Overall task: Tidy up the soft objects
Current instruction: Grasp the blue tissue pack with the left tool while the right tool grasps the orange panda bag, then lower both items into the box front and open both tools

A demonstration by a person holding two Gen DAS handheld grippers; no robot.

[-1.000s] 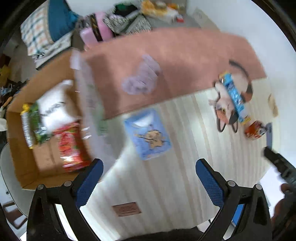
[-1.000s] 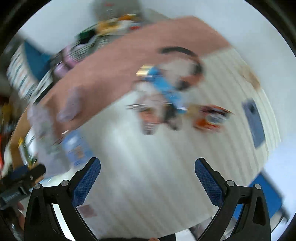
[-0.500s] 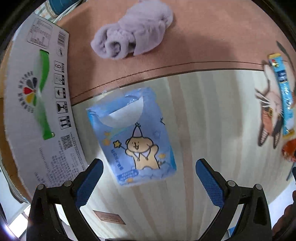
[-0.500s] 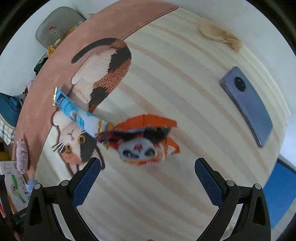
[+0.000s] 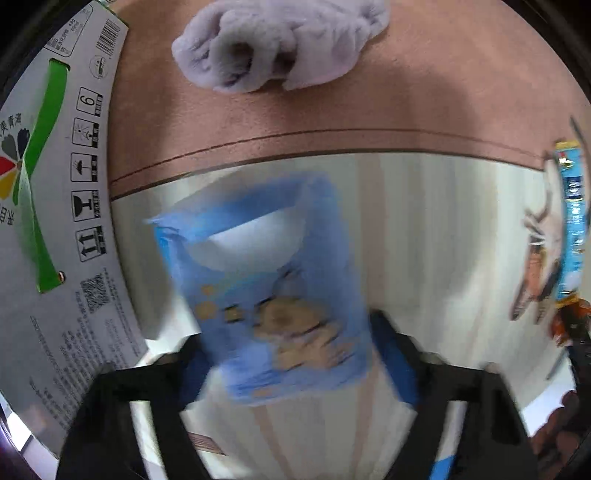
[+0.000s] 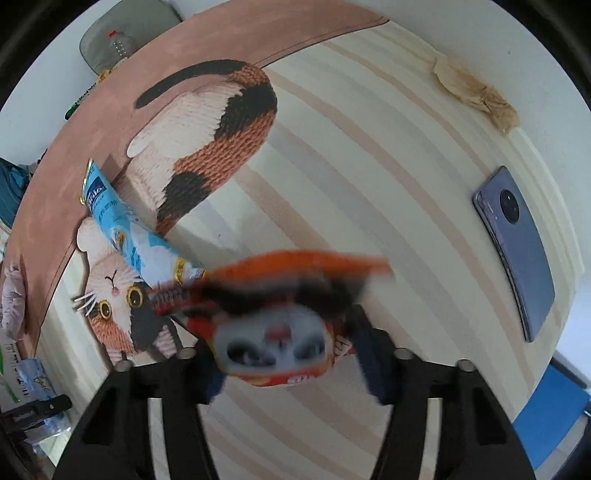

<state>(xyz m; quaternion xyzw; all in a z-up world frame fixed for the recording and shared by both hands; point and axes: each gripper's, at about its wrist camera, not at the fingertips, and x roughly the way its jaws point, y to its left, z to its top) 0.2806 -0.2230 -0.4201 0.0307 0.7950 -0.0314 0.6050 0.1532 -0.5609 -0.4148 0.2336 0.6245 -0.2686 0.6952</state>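
A blue pouch with a bear picture [image 5: 273,295] lies on the striped mat, its near end between the fingers of my left gripper [image 5: 295,365]. The jaws stand narrowed around it; the blur hides whether they touch. An orange snack packet with a cat face [image 6: 280,321] sits between the fingers of my right gripper [image 6: 291,365], also blurred. A lilac fluffy cloth [image 5: 280,48] lies on the pink band beyond the pouch. A long blue stick packet [image 6: 129,236] lies beside the orange packet over the printed cat.
A cardboard box flap [image 5: 55,221] with printed symbols lies to the left of the pouch. A grey phone [image 6: 517,251] lies at the right of the mat. A beige scrap [image 6: 476,96] lies at the far right edge. A grey bag [image 6: 122,33] sits beyond the mat.
Both grippers have moved down onto their objects and their jaws have narrowed. The blue pouch and the orange packet now sit between the fingers.
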